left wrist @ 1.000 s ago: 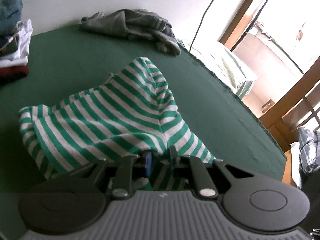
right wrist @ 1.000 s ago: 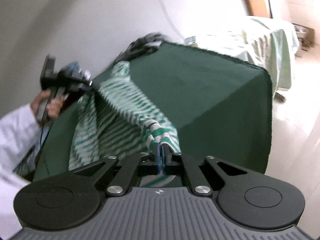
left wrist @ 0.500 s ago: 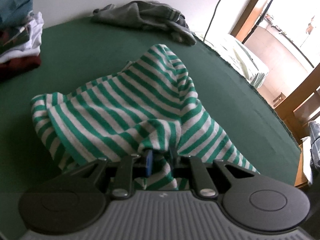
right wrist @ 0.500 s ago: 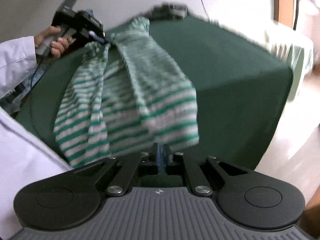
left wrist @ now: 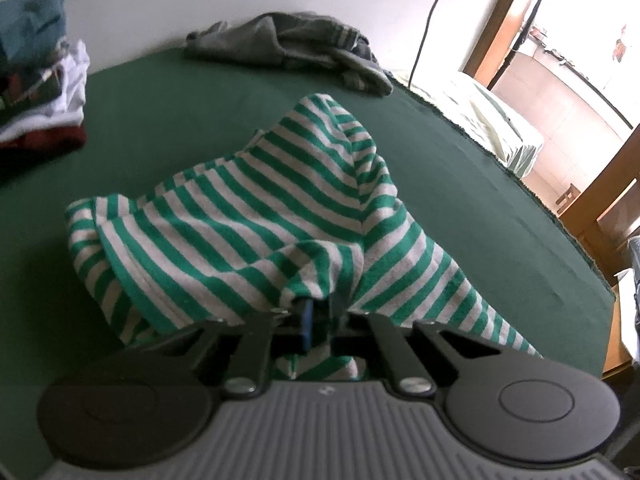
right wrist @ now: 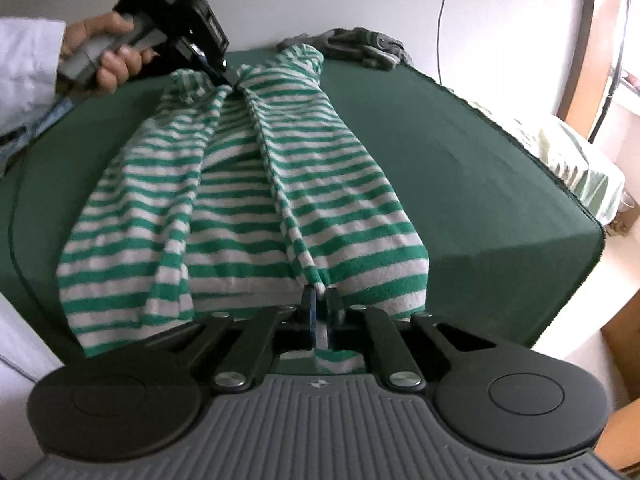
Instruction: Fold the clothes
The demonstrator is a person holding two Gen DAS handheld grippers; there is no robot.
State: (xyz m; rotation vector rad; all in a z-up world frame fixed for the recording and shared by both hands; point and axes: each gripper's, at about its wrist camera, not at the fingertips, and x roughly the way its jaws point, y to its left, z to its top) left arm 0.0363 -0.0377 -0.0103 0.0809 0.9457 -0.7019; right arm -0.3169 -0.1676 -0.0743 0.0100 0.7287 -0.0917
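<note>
The left hand-held gripper (left wrist: 320,310) and right hand-held gripper (right wrist: 320,300) each pinch an end of the green-and-white striped garment (right wrist: 256,184), stretched between them over the green-covered table (right wrist: 460,160)

Green table (left wrist: 460,184) mostly free (gray heap (left wrist: 288,46), stack (left wrist: 38,80) at back).

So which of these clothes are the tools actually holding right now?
The green-and-white striped garment: the left tool and right tool each pinch an end. The grey heap and folded stack lie untouched on the green table.
</note>
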